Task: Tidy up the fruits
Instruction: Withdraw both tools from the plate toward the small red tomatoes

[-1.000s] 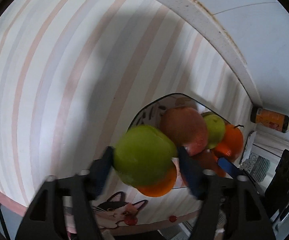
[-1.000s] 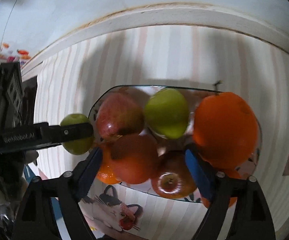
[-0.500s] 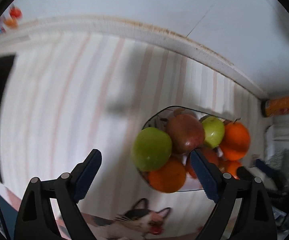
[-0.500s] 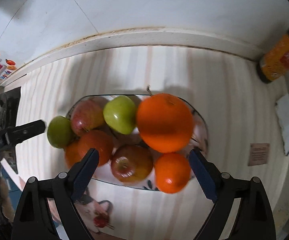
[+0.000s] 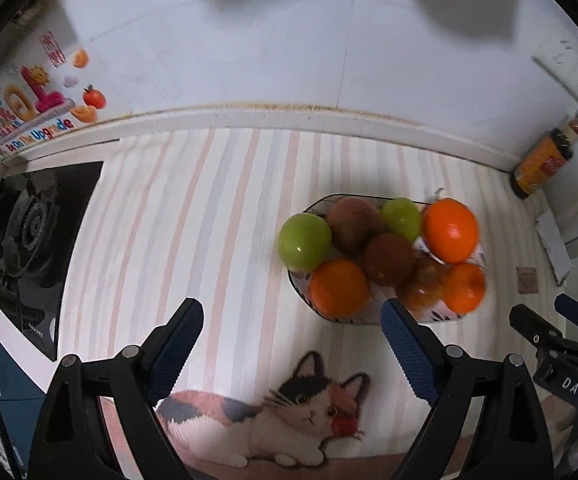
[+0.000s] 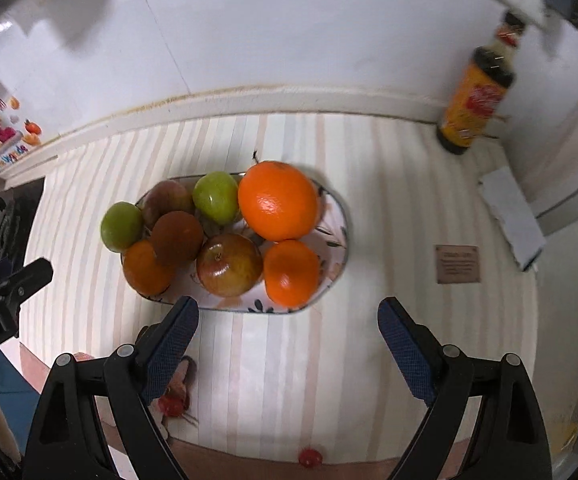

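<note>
Both grippers hang above the striped desk (image 5: 217, 216) with nothing between their jaws. The left gripper (image 5: 291, 344) has its jaws wide, having just been opening; only the desk and a cat picture (image 5: 289, 408) show in the gap. The plate (image 5: 331, 316) of fruit lies beyond its right jaw tip, apart from it. A green apple (image 5: 304, 241) sits at the plate's near-left edge, beside an orange (image 5: 339, 287), red apples (image 5: 389, 259), a second green apple (image 5: 401, 218) and two more oranges (image 5: 451, 230).

The right gripper (image 6: 287, 330) also stands wide, its jaws having just been opening too. From it, the plate (image 6: 339, 236) lies just past the left jaw tip and ahead of the gap. The big orange (image 6: 277, 200) tops the pile; a red apple (image 6: 229, 264) and a small orange (image 6: 291, 272) lie nearest the jaws. A bottle (image 6: 475, 96) stands far off beyond the right jaw, against the wall. A stove (image 5: 29, 232) lies well left of the left jaws.
</note>
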A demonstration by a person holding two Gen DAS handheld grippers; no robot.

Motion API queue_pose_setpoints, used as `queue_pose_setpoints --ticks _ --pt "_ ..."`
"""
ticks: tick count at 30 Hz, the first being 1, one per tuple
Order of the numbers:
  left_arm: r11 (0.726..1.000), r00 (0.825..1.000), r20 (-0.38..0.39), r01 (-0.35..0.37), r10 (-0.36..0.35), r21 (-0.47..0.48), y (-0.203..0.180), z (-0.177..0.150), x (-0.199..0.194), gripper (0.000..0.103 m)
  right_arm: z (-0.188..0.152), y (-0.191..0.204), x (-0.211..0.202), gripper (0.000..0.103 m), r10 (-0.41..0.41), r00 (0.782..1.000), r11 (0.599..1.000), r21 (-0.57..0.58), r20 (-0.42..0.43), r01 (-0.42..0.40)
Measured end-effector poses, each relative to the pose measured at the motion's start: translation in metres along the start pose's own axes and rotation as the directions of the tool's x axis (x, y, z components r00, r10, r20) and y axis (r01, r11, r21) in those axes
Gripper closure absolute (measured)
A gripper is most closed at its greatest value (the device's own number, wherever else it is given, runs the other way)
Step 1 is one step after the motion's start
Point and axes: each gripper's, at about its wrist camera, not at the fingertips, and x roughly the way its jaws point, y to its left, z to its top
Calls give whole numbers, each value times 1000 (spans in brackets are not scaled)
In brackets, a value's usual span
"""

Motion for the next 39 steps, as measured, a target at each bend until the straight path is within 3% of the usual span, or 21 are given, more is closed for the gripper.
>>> queue_pose_setpoints --ticks 11,22,33,39 --pt "999 990 140 -6 1 36 -6 -39 -90 12 -53 -4 -104 10 19 989 999 34 146 -24" --pt "999 980 200 15 -24 50 1 -70 -152 12 -90 5 -191 10 24 966 999 16 258 -29" --pt "997 965 259 14 -35 82 -8 -79 -186 12 -101 8 -230 10 45 953 999 7 301 -49" --pt "997 972 234 18 -35 74 -12 -76 -172 12 -96 3 -216 10 70 960 997 25 270 -80"
